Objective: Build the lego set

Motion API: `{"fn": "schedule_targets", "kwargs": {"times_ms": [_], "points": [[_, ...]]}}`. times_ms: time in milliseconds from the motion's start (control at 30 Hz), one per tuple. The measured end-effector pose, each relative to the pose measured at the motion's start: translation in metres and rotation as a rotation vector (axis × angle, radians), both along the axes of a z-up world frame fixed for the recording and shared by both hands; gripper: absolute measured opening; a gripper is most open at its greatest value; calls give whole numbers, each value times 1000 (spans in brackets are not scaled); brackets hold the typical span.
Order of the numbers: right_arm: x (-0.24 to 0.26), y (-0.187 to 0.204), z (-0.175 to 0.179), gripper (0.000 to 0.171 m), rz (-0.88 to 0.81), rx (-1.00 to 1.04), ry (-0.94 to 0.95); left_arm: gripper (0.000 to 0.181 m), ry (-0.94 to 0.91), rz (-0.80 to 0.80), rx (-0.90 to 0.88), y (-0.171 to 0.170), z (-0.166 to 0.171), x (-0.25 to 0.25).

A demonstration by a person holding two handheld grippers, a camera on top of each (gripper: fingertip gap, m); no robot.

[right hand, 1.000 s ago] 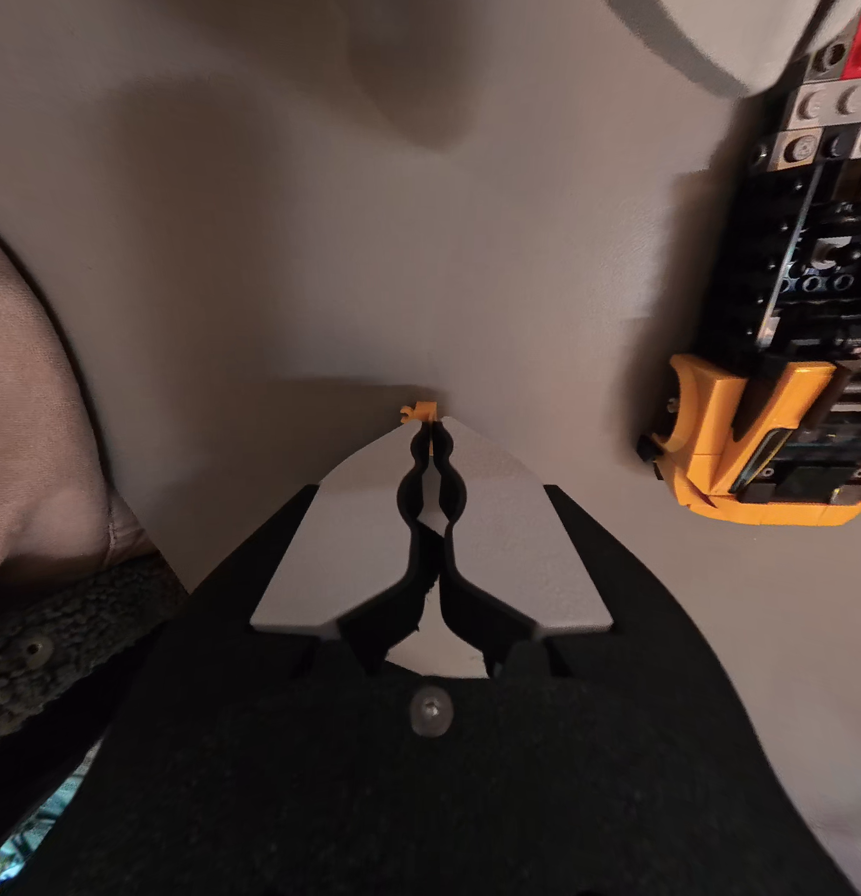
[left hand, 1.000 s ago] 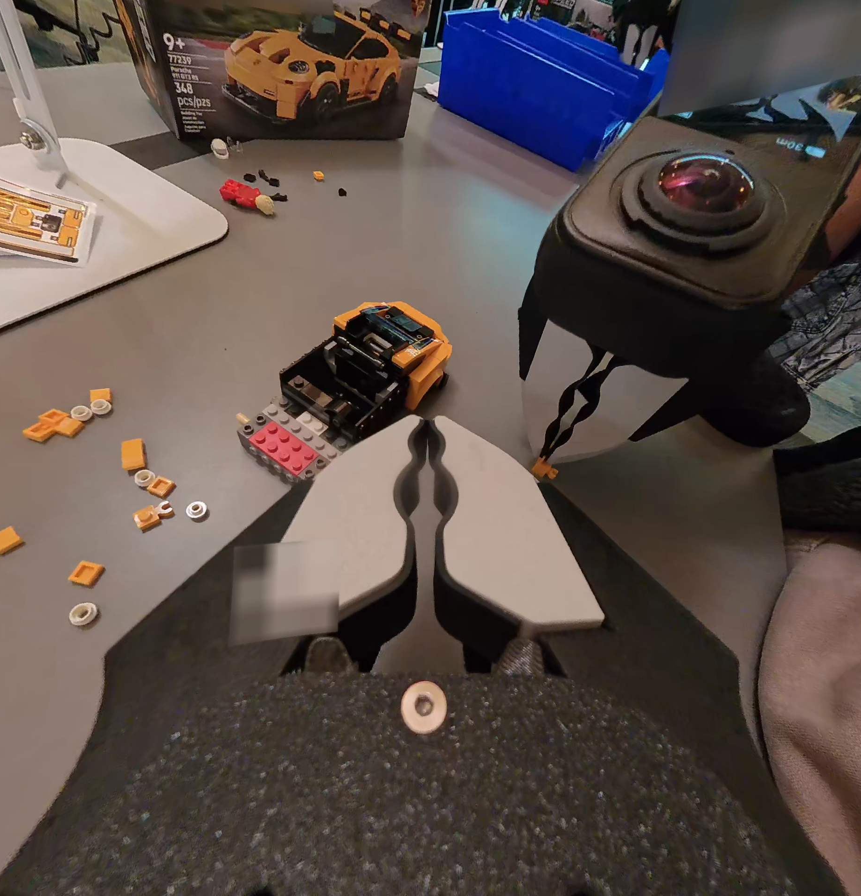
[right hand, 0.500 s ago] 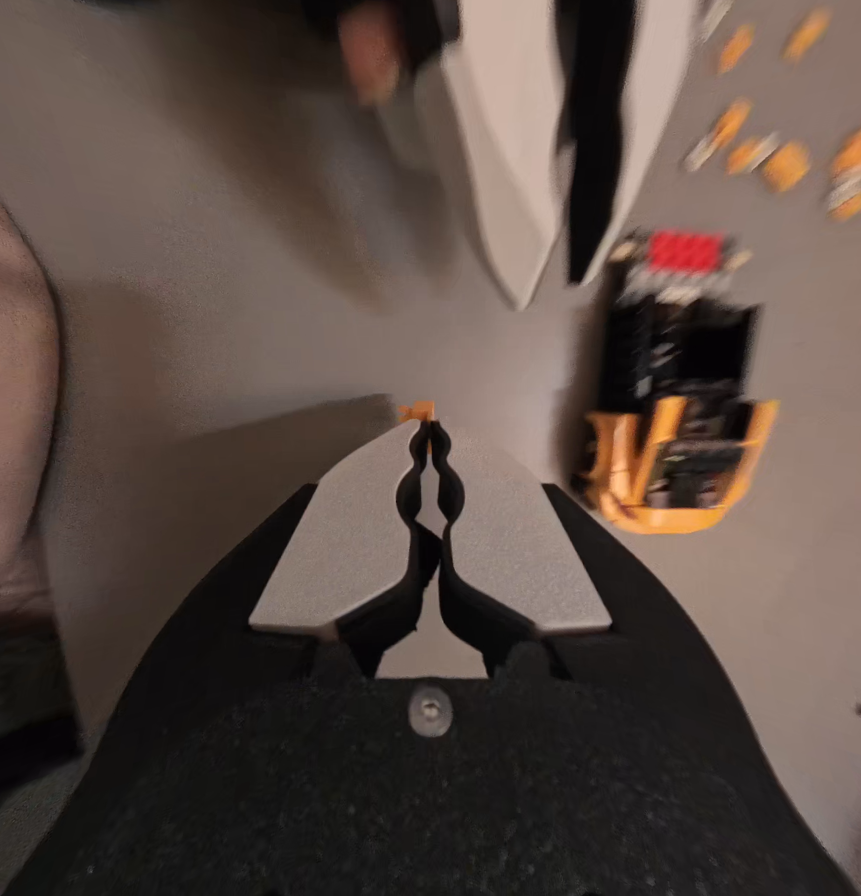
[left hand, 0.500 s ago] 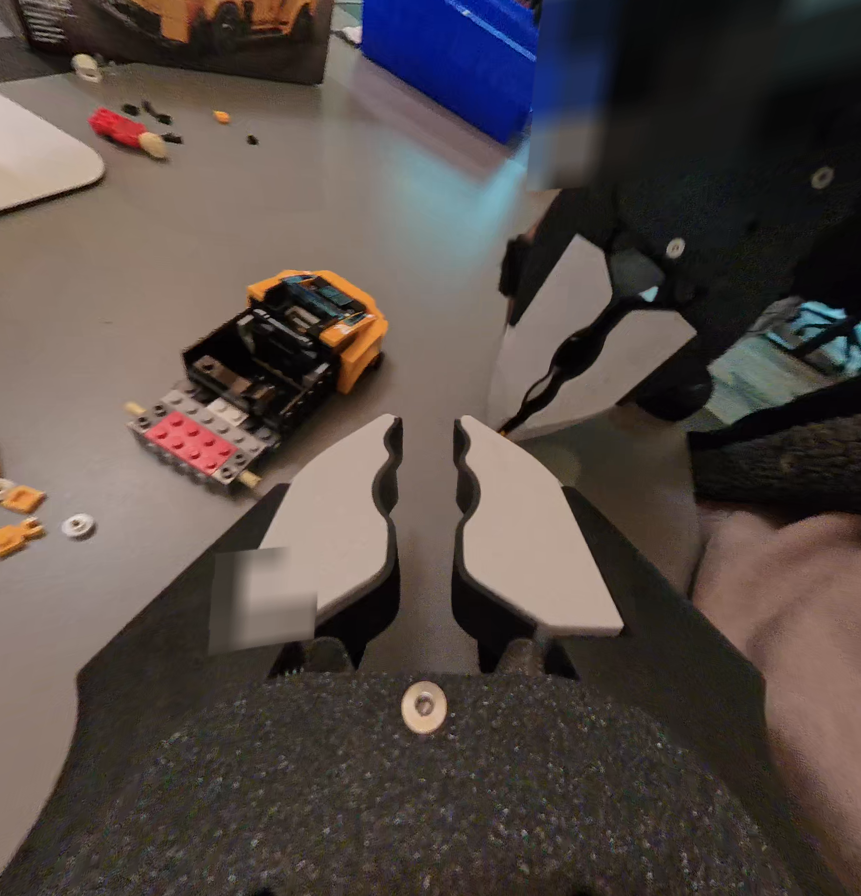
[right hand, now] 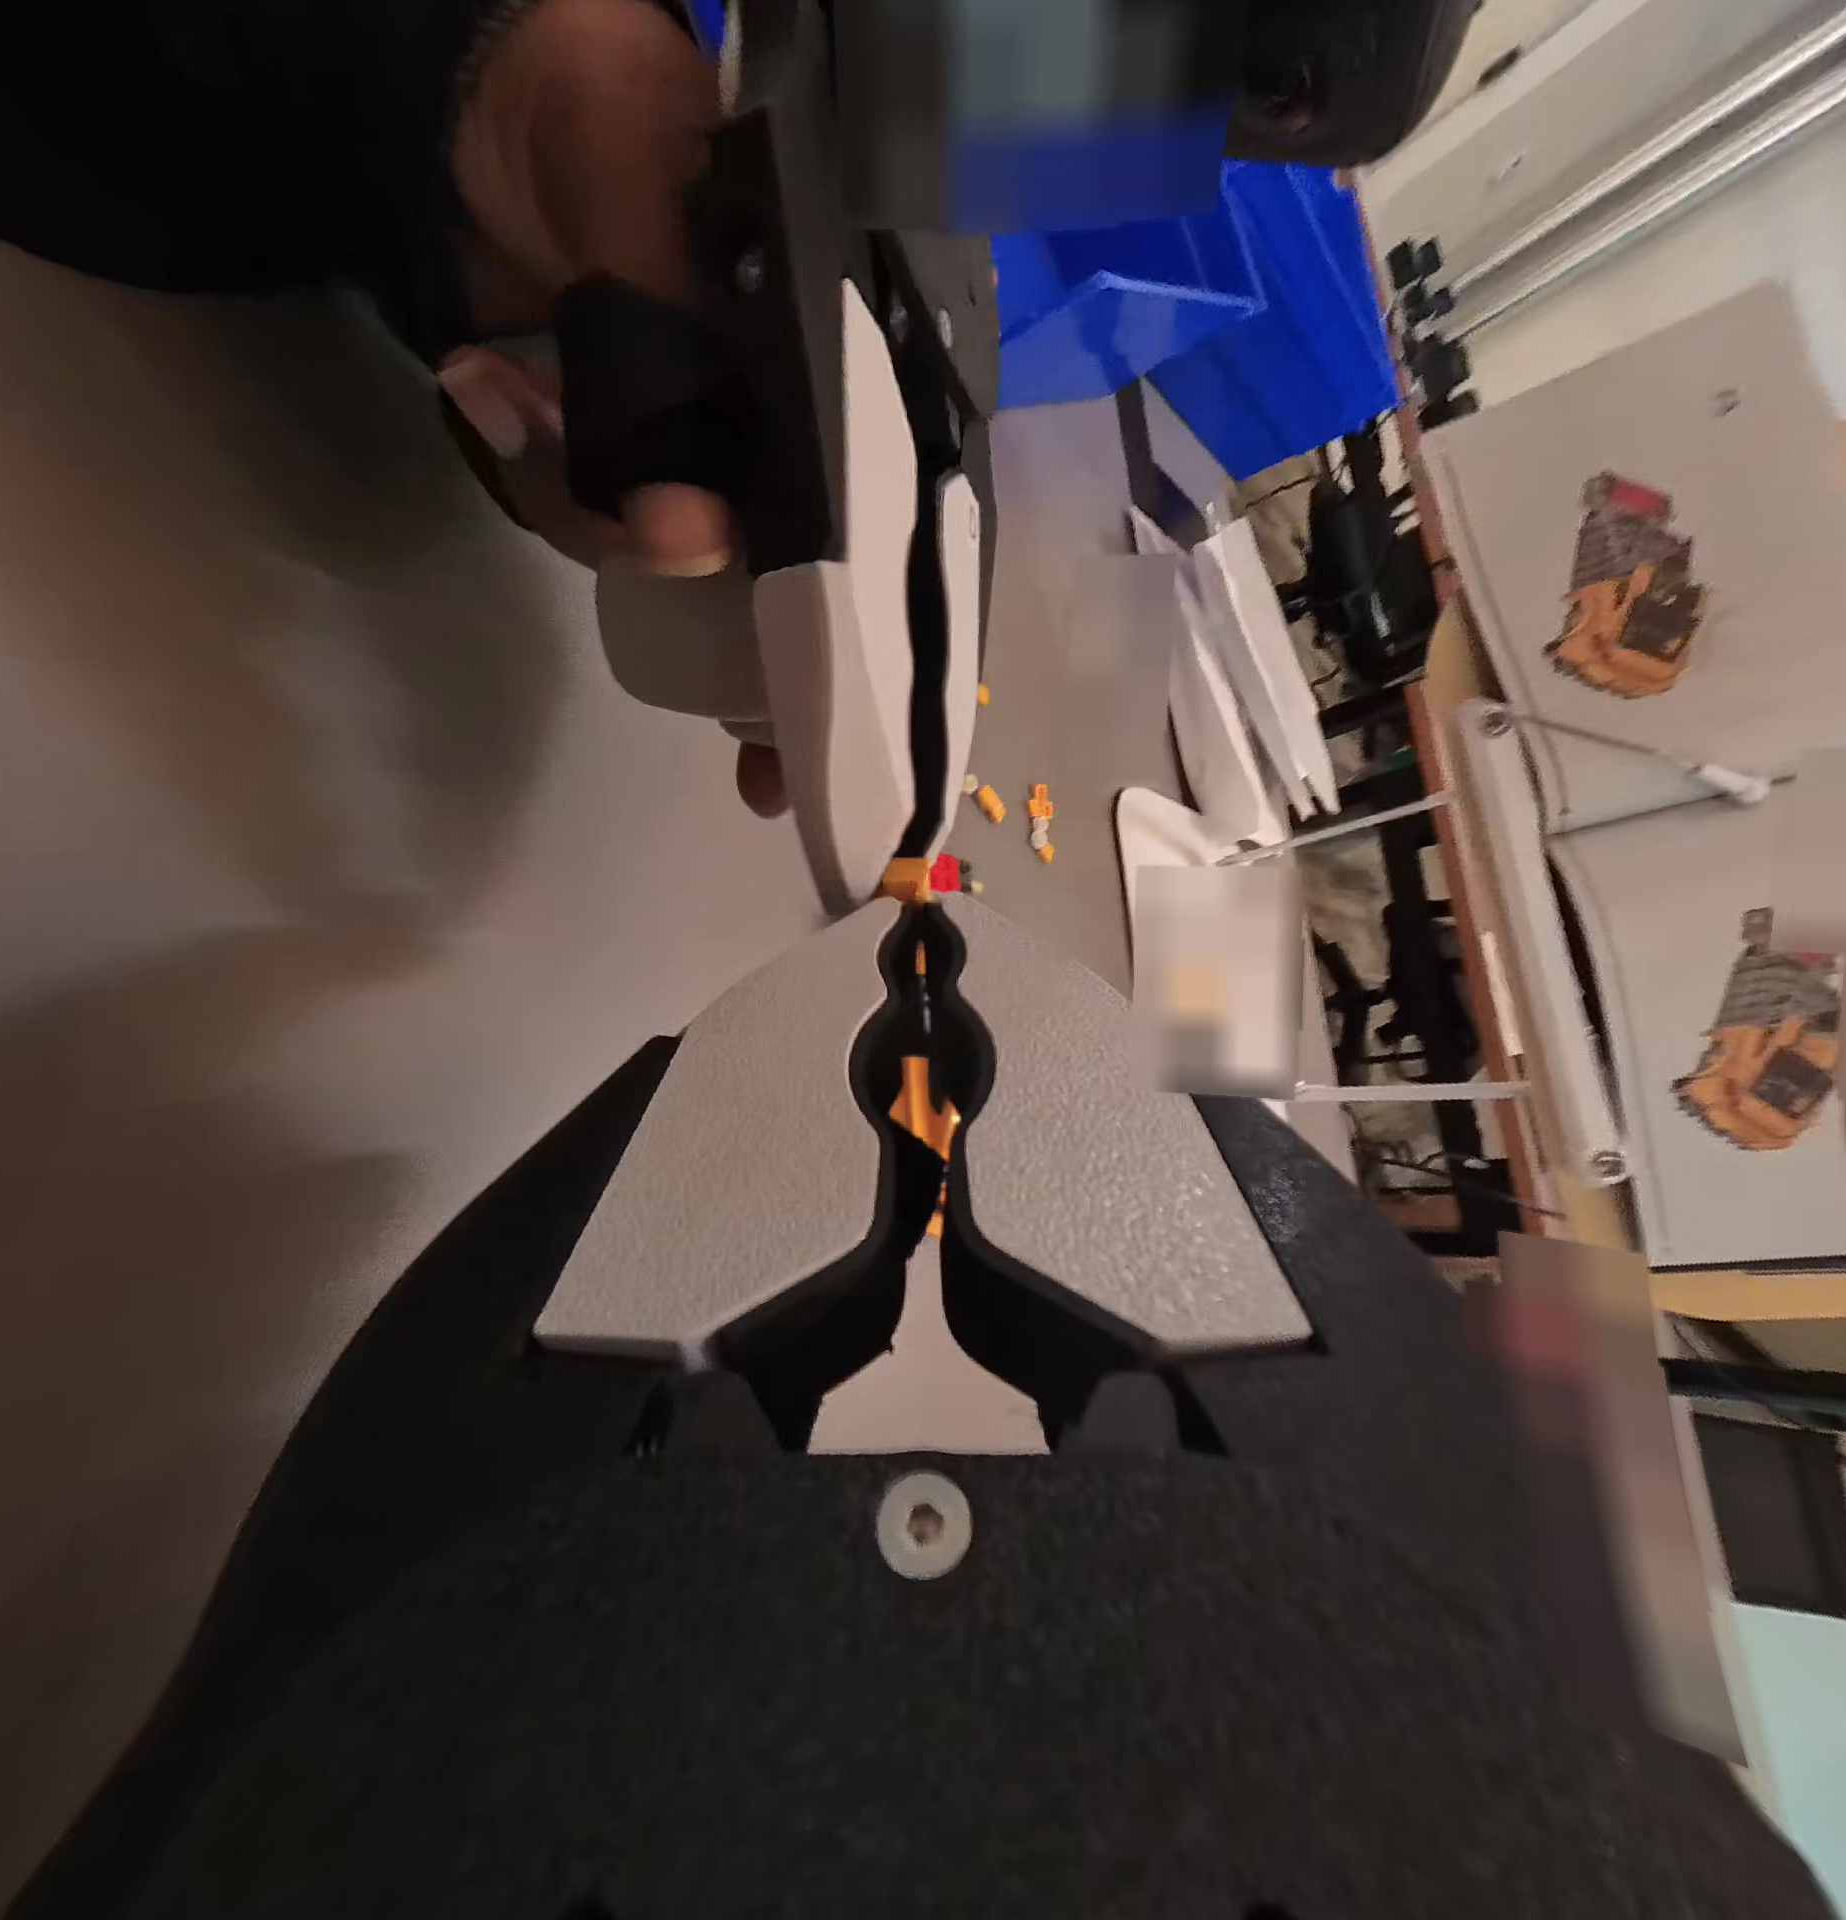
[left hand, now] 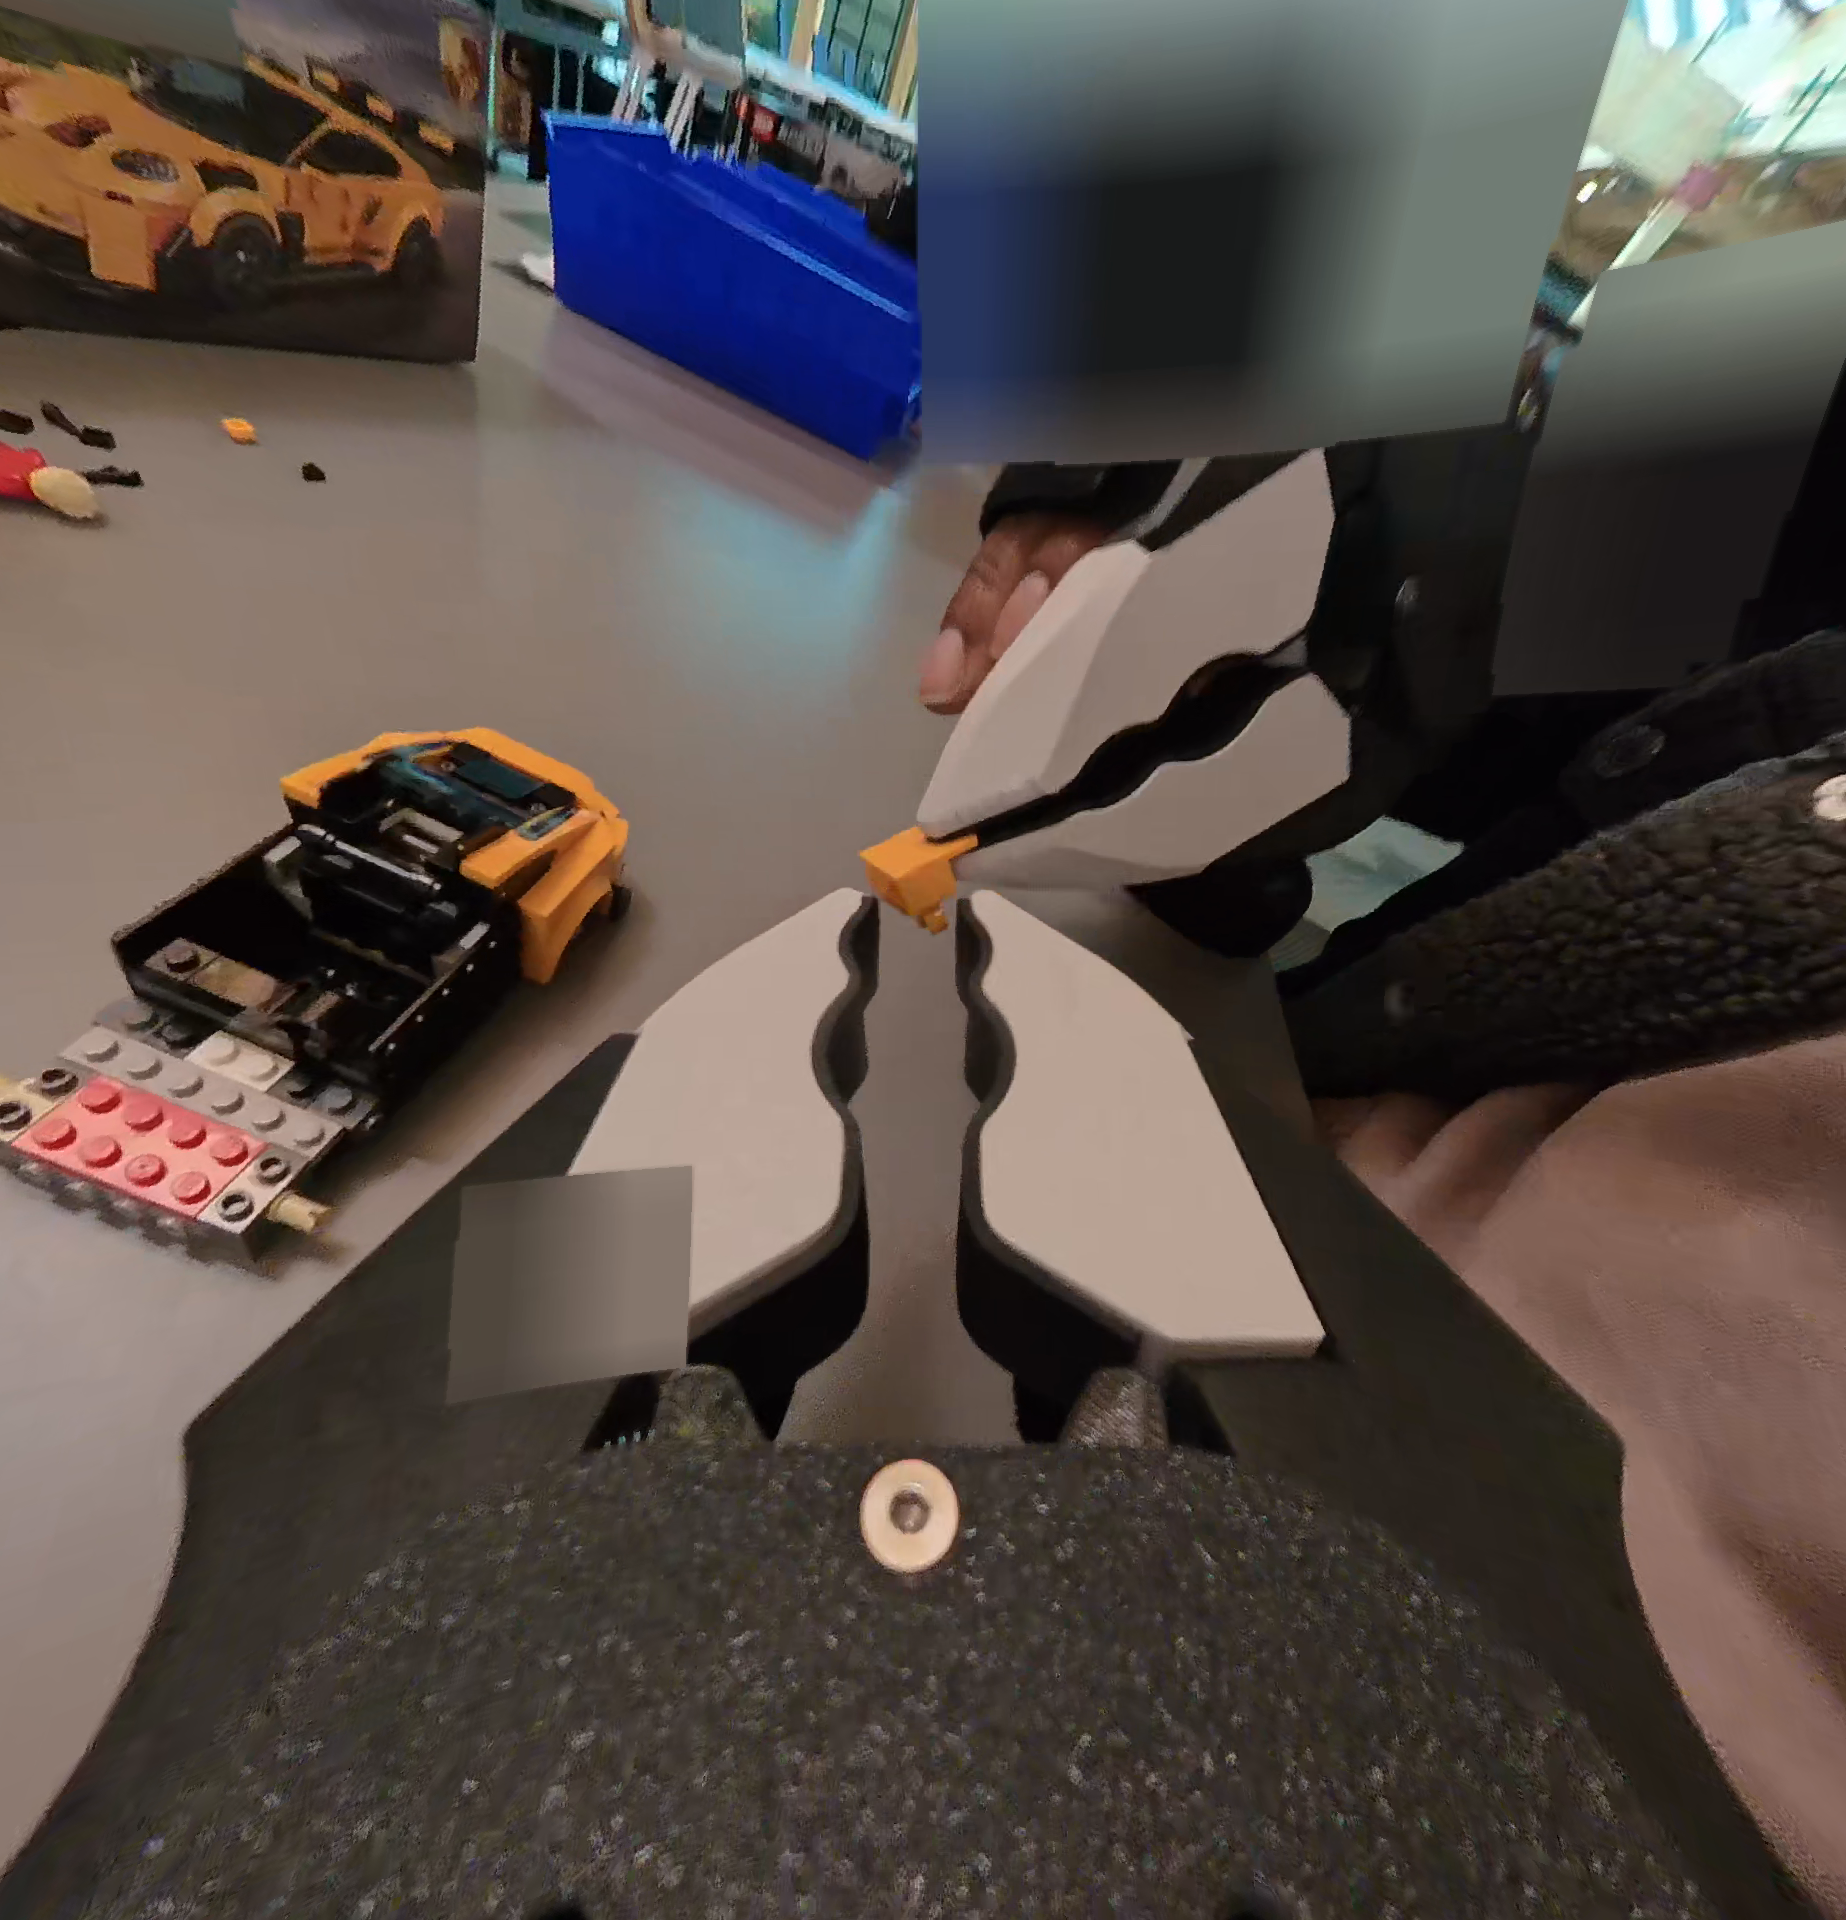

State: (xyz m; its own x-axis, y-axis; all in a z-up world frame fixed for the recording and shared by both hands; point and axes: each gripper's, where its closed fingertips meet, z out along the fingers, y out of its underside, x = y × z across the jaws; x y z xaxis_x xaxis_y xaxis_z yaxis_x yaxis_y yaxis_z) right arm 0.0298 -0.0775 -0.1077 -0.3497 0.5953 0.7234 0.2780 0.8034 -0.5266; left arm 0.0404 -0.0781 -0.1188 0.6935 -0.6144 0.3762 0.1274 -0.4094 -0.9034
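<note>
Handing over the orange piece (left hand: 903,875)
My right claw (left hand: 960,831) pinches it; left claw (left hand: 914,914) spread. Tiny, stiff, slick: grip its flat sides.

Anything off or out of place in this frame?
Nothing damaged or spilled. The right gripper pinches a small orange piece by one edge only, above the open left gripper. The half-built car sits upright on the table.
</note>
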Motion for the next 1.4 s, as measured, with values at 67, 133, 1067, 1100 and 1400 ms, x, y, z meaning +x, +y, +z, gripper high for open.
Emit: {"fn": "schedule_targets", "kwargs": {"times_ms": [67,133,1067,1100,1400], "points": [[-1,-1,4,1,8,50,40,13,-21,4,16,0,5,-1],[-2,-1,6,1,19,82,70,13,-15,11,39,0,7,-2],[18,-17,44,21,193,-498,132,9,272,10,497,-18,37,4],[20,-19,46,23,228,-591,108,9,264,-11,515,-21,39,7],[25,-42,36,11,441,-752,-12,9,211,-136,564,-35,41,25]]}}
